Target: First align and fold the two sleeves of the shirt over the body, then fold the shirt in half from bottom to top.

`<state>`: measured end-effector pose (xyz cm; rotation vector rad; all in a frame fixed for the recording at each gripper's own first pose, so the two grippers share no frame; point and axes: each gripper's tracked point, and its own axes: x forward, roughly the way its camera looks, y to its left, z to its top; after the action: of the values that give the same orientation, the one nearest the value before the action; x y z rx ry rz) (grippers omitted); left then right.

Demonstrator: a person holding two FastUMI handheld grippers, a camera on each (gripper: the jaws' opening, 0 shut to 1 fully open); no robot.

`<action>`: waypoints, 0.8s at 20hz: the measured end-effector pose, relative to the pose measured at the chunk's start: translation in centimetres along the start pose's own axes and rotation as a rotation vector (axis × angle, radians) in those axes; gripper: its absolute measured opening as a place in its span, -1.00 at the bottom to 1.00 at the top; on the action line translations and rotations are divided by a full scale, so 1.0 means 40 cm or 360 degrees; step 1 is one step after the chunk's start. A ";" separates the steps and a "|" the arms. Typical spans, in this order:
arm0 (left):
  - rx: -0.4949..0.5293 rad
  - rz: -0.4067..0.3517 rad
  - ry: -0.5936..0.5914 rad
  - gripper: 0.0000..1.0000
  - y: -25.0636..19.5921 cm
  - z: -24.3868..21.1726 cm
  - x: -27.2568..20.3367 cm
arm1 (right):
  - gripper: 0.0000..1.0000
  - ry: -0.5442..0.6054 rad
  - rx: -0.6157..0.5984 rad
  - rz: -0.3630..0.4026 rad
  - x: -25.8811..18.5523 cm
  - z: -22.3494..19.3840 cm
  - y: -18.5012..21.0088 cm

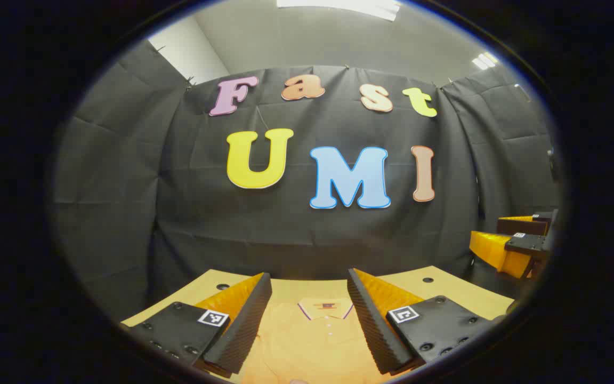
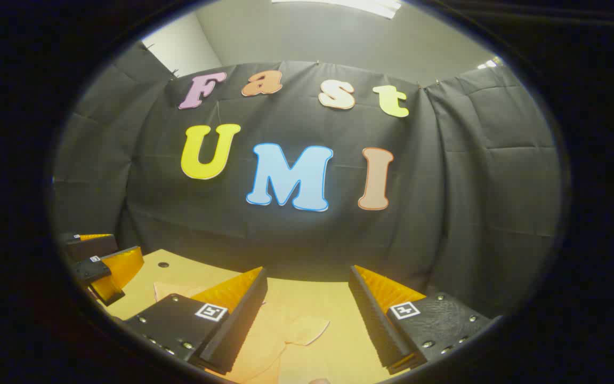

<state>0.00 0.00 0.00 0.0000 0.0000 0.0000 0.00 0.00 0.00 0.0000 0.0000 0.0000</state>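
Note:
An orange polo shirt point(image 1: 307, 346) lies flat on the tan table point(image 1: 445, 290), collar point(image 1: 325, 308) toward the wall. My left gripper point(image 1: 309, 282) hovers open above the shirt's chest, nothing between its fingers. In the right gripper view the shirt's short sleeve point(image 2: 304, 330) lies spread on the table point(image 2: 179, 274) below my right gripper point(image 2: 307, 277), which is open and holds nothing. The right gripper point(image 1: 509, 242) also appears at the right edge of the left gripper view, and the left gripper point(image 2: 104, 266) at the left edge of the right gripper view.
Black cloth walls point(image 1: 307, 229) close off the booth behind and to both sides of the table. Small round holes point(image 1: 427, 279) dot the tabletop near its far edge.

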 end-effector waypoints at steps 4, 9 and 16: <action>-0.0014 -0.0014 0.0020 0.89 -0.010 -0.010 -0.006 | 0.90 0.0022 0.0021 0.0020 -0.002 -0.023 0.013; -0.0036 -0.0021 0.0014 0.90 -0.017 -0.003 0.001 | 0.90 0.0020 0.0017 0.0008 0.005 -0.038 0.013; -0.0030 -0.0027 0.0009 0.87 -0.026 0.002 0.001 | 0.90 0.0021 0.0051 -0.0027 0.009 -0.039 -0.009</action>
<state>0.04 -1.04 0.08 -0.0186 0.0056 -0.0170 0.38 -0.34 -1.55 0.0322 0.0134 -0.0168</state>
